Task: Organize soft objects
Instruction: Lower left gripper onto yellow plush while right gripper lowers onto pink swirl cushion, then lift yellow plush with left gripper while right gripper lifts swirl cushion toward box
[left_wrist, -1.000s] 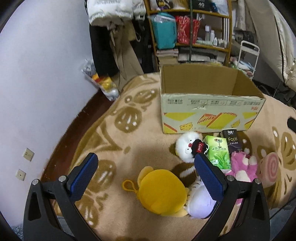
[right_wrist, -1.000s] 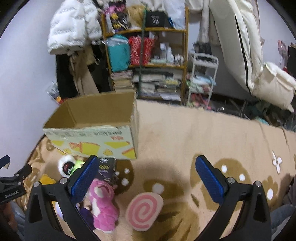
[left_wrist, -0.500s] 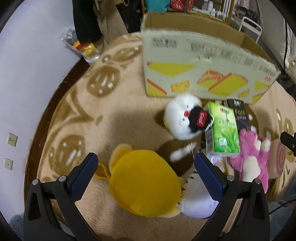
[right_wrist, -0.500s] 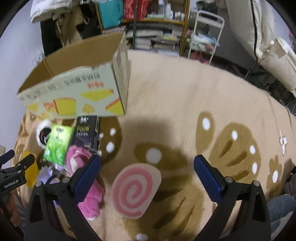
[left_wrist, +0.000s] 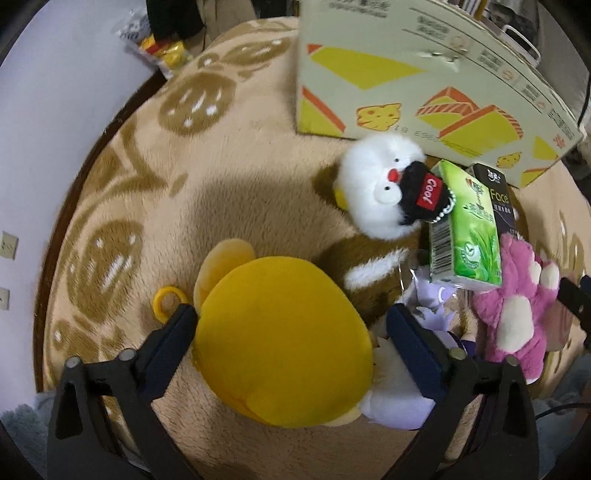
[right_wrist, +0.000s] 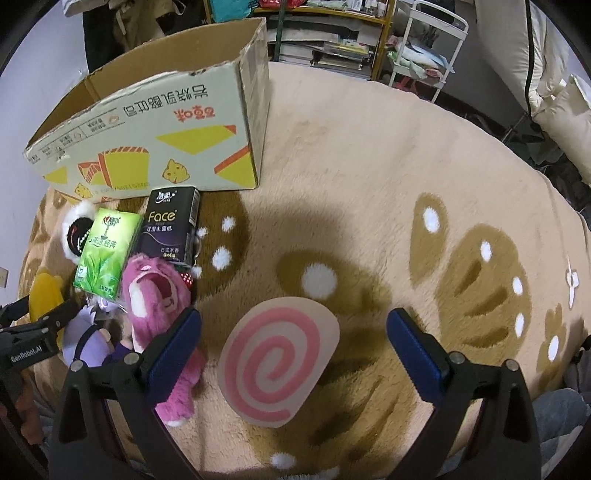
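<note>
Straddling yellow plush (left_wrist: 280, 343): left tool (left_wrist: 291, 332) wide open | right tool (right_wrist: 293, 334) wide open above swirl cushion (right_wrist: 277, 360)

My left gripper (left_wrist: 291, 325) has matte black triangular arms with silver screws and dark blue padded fingers (left_wrist: 173, 339). My right gripper (right_wrist: 293, 328) looks the same, blue pads included. White "GenRobot.AI" lettering marks the left unit's black body.
</note>
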